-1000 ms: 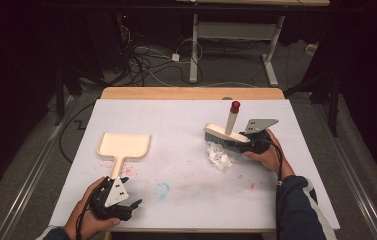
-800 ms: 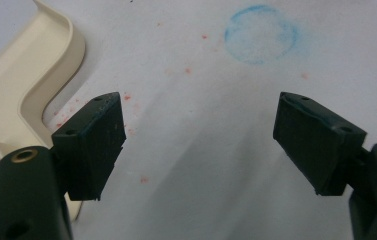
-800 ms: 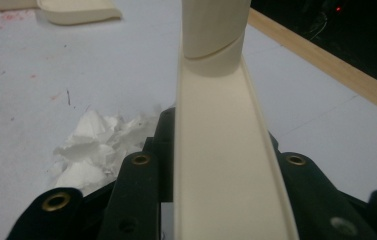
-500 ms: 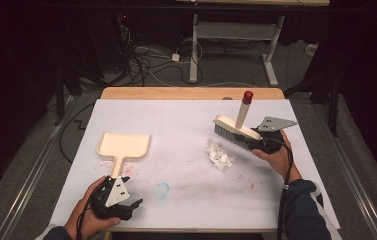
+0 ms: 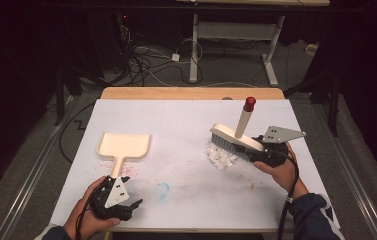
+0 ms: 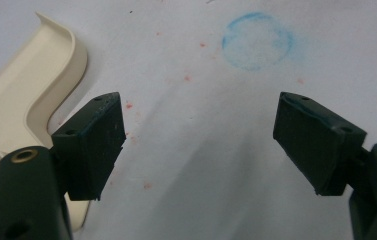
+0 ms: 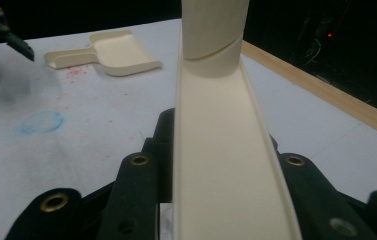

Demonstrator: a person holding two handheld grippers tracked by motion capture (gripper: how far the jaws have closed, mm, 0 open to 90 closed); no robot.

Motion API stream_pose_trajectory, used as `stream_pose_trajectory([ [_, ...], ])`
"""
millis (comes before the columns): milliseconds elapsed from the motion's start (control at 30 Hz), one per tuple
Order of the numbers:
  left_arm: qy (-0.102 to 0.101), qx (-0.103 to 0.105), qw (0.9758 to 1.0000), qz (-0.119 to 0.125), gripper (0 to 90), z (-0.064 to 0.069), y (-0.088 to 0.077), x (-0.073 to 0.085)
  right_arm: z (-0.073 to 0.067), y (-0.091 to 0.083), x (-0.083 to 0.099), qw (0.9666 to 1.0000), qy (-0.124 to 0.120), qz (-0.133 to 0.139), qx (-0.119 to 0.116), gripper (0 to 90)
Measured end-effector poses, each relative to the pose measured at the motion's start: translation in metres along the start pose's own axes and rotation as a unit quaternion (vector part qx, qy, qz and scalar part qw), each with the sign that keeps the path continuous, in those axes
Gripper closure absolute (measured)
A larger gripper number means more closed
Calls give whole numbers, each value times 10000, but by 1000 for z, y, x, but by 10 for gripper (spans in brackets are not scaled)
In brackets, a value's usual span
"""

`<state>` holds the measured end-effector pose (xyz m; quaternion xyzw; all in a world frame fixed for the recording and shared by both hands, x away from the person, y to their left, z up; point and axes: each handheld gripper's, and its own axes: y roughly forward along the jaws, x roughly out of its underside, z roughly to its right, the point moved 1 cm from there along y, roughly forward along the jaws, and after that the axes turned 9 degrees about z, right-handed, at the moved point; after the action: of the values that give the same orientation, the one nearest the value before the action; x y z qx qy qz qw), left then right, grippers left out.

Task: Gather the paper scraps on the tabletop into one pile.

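A cream hand brush (image 5: 236, 137) with a red-tipped handle (image 5: 249, 104) hangs tilted above the right part of the white table. My right gripper (image 5: 265, 150) is shut on its back; in the right gripper view the cream brush back (image 7: 221, 150) runs between the jaws of that gripper (image 7: 221, 200). A small pile of white crumpled scraps (image 5: 221, 157) lies just below and left of the bristles. The cream dustpan (image 5: 124, 146) lies flat at the left. My left gripper (image 5: 132, 207) rests near the front edge beside the pan's handle (image 6: 31, 95), open (image 6: 198, 145) with nothing between its jaws.
A blue smudged ring (image 5: 162, 190) and red specks mark the white sheet between the grippers. A wooden strip (image 5: 191, 93) borders the table's far edge. Beyond it are dark floor, cables and a desk frame (image 5: 196, 45).
My right gripper has carried the brush up and to the right, off the pile of scraps. The left gripper and the dustpan have stayed put.
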<state>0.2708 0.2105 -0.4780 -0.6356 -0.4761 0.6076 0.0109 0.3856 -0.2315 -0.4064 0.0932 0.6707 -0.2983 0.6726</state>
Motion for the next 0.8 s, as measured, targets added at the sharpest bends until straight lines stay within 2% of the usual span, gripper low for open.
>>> stream_pose_trajectory([
  [167, 40, 0, 10000, 5, 198, 0, -1, 0, -20, -4, 5, 9995, -8, -56, -306, 680],
  [333, 49, 16, 10000, 5, 198, 0, 0, -1, -32, 2, 19, 9975, -110, -287, -643, 680],
  [567, 55, 54, 10000, -16, 198, 1, 2, -1, -26, 22, 43, 9940, -78, -537, -948, 680],
  [667, 53, 59, 10000, -22, 198, 2, 3, -2, -21, 28, 46, 9943, -94, -474, -947, 680],
  [733, 28, 100, 9999, -50, 198, 2, 4, -2, -16, 31, 45, 9949, -203, -494, -858, 680],
  [800, 69, 87, 9999, -52, 198, 2, 4, -2, -11, 34, 45, 9954, -176, -420, -837, 681],
])
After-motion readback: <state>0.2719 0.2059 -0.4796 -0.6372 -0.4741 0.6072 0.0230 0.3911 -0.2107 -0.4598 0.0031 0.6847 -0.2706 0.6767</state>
